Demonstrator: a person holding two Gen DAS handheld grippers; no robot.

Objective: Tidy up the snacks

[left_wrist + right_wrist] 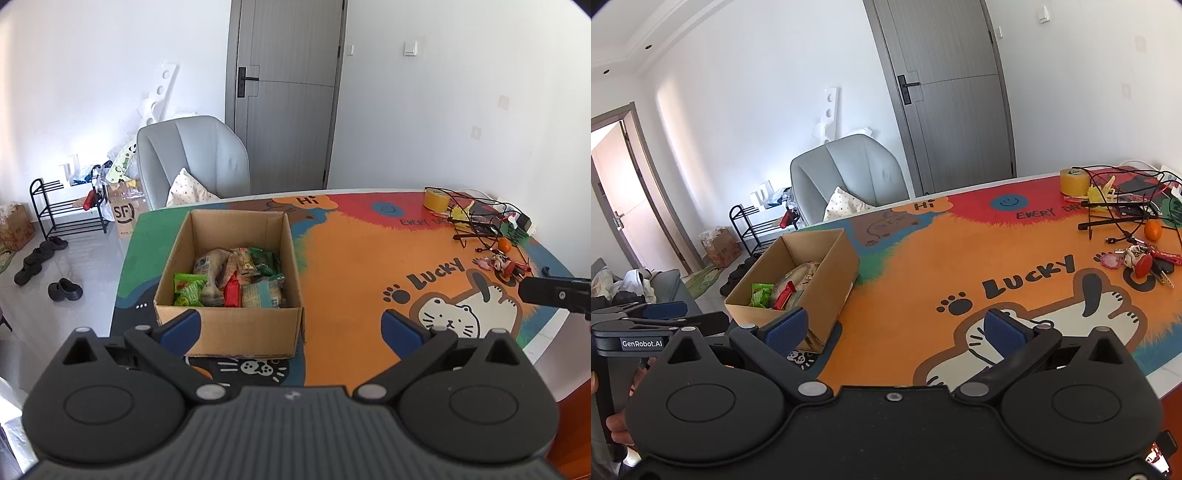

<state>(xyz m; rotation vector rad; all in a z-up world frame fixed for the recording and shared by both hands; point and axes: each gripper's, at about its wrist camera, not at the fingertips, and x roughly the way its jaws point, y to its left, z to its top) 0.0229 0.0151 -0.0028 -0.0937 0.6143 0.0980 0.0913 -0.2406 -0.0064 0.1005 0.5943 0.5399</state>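
snacks fill one box ahead of our left gripper; right gripper, both splayed, alone shows a side doorway.

You see bright daylight, perhaps from the left; both views are sharp, with corners dark and bent.

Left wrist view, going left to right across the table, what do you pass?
Cardboard box of snacks → "Hi" print → blue smiley print → roll of yellow tape → orange fruit.
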